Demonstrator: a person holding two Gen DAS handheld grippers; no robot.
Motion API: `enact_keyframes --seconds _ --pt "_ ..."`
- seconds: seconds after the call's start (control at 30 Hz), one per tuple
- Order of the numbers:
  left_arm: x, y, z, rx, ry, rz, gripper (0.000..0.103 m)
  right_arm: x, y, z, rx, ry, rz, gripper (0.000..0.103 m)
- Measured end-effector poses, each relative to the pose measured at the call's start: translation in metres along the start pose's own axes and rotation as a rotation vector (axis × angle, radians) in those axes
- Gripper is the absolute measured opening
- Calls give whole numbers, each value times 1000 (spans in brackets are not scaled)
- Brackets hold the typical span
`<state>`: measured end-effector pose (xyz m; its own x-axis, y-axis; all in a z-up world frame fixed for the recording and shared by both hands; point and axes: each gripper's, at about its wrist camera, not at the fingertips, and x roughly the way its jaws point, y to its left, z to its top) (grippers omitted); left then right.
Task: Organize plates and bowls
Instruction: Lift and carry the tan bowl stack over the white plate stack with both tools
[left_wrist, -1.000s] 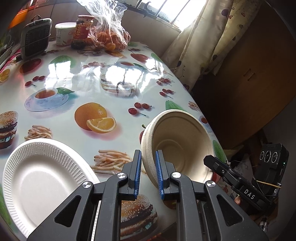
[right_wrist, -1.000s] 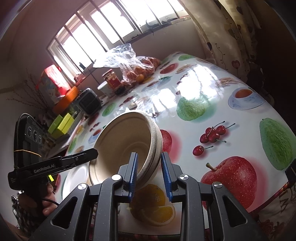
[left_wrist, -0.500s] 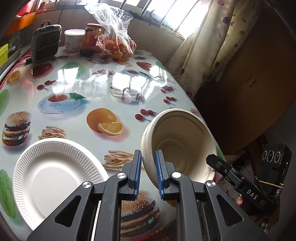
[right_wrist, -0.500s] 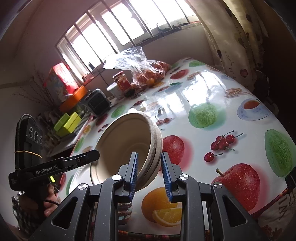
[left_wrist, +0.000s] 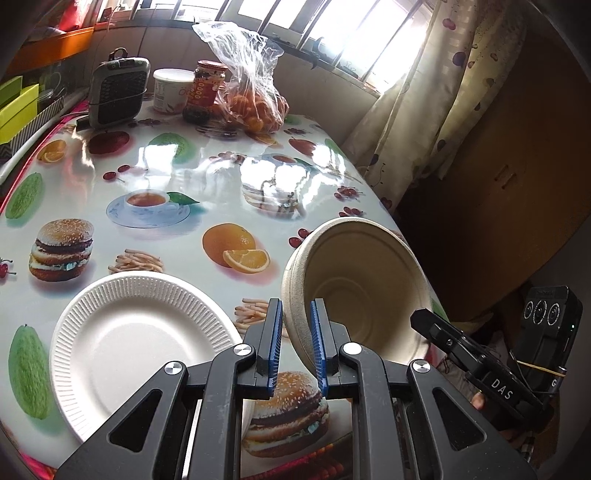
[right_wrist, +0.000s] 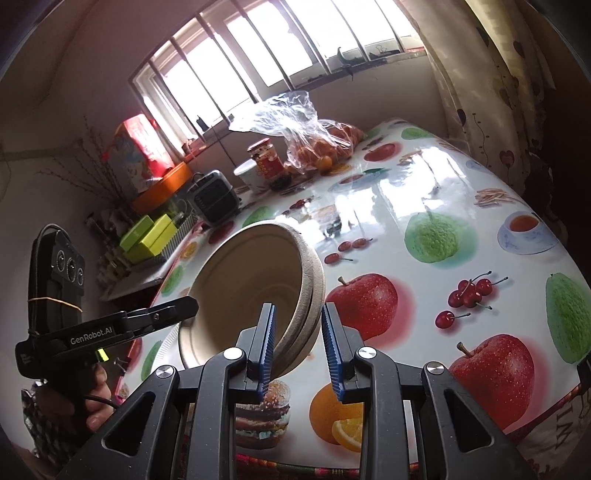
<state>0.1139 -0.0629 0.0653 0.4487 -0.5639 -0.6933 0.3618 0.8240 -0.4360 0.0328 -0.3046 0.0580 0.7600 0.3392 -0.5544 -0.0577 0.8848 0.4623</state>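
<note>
A stack of beige paper bowls (left_wrist: 362, 288) is held tilted on its side above the table's near edge. My left gripper (left_wrist: 295, 343) is shut on the stack's left rim. My right gripper (right_wrist: 299, 350) straddles the opposite rim of the bowls (right_wrist: 258, 291); its left pad touches the inside wall, while its right pad stands a little off the outer wall. A white ribbed paper plate (left_wrist: 140, 343) lies flat on the tablecloth left of the bowls, and its edge shows in the right wrist view (right_wrist: 166, 343).
The table (left_wrist: 207, 192) has a glossy fruit-print cloth. At its far end stand a bag of oranges (left_wrist: 251, 99), a red-lidded jar (left_wrist: 205, 86), a white tub (left_wrist: 171, 88) and a small heater (left_wrist: 116, 92). A curtain (left_wrist: 424, 122) hangs on the right.
Both grippers have lifted the bowl stack and drawn back, so more of the table shows. My right gripper's jaws have spread apart, loosening off the rim.
</note>
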Motion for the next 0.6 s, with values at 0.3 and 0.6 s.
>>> enact_keyframes --seconds 0.3,0.6 --pt "-20 15 -7 -35 -32 37 16 10 21 -1 -40 20 43 26" --pt "-36 36 -14 -75 -57 76 16 27 42 -7 -82 62 79 26"
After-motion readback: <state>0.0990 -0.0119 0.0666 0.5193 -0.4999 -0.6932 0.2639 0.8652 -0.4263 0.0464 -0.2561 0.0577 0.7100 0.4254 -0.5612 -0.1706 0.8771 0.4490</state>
